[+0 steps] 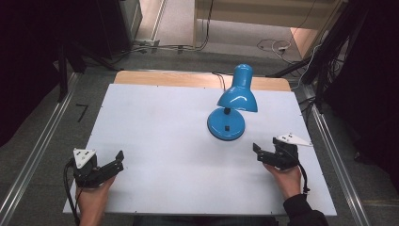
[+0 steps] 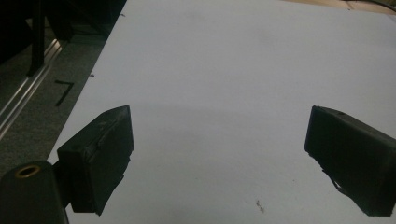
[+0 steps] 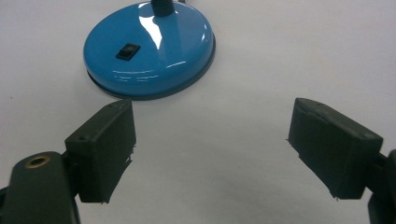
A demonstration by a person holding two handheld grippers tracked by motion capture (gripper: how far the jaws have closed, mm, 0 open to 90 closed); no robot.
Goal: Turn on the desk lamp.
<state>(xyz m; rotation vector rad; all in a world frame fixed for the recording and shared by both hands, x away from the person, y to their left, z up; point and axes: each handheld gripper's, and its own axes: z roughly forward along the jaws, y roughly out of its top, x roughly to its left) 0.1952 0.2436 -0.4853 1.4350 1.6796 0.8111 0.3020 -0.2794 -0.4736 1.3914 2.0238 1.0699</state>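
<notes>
Gaping right gripper [image 3: 210,149] — near lamp [image 3: 149,49].

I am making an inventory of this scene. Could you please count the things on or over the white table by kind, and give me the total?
Blue desk lamp: 1
Handheld grippers: 2, the left gripper and the right gripper, both open
White table board: 1
Total: 4

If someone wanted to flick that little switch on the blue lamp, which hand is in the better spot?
Probably the right. The right gripper sits just beside the lamp's base, jaws open, with the black switch directly ahead of it. The left gripper rests at the far corner, facing bare white table.
</notes>
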